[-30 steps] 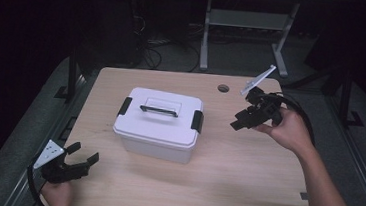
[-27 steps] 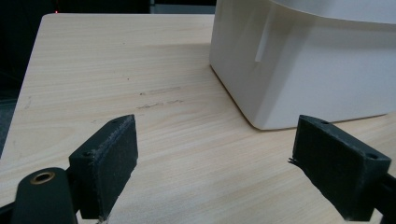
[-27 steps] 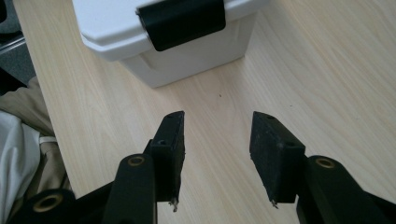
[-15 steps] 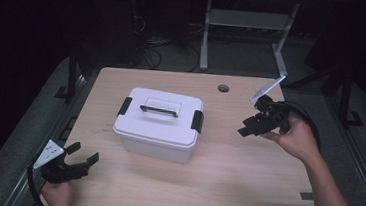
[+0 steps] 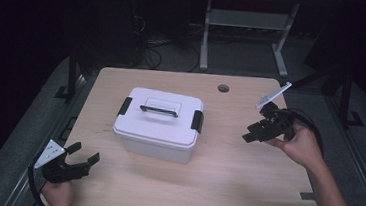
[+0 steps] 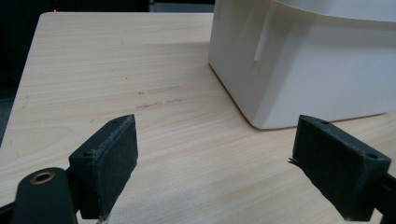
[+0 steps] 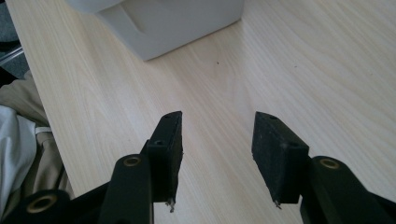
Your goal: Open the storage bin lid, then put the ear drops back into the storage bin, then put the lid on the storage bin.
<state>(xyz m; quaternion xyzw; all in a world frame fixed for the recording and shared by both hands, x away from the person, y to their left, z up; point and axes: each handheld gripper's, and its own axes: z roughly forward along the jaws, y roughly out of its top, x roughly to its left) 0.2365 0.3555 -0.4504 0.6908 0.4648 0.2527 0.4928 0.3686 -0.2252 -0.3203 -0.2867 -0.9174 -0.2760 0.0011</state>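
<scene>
Right gripper [image 5: 254, 134] dropped toward bench's right edge, jaws half open and empty; left gripper [image 5: 82, 155] wide open, empty, near-left corner by white box [image 5: 159, 126].

- High view: you get a lit table [image 5: 243, 188] with near-black surroundings; floor and stands behind are barely legible.
- Light falls from above; the white box [image 5: 159, 123] throws a soft, short shadow onto the wood at its base.
- Box lid runs close to washed out, without hard glare.
- Left gripper view: your near jaws are slightly soft; the box wall [image 6: 317, 70] is evenly lit.
- Right gripper view: bright wood grain is sharp, jaw bases blurred.
</scene>
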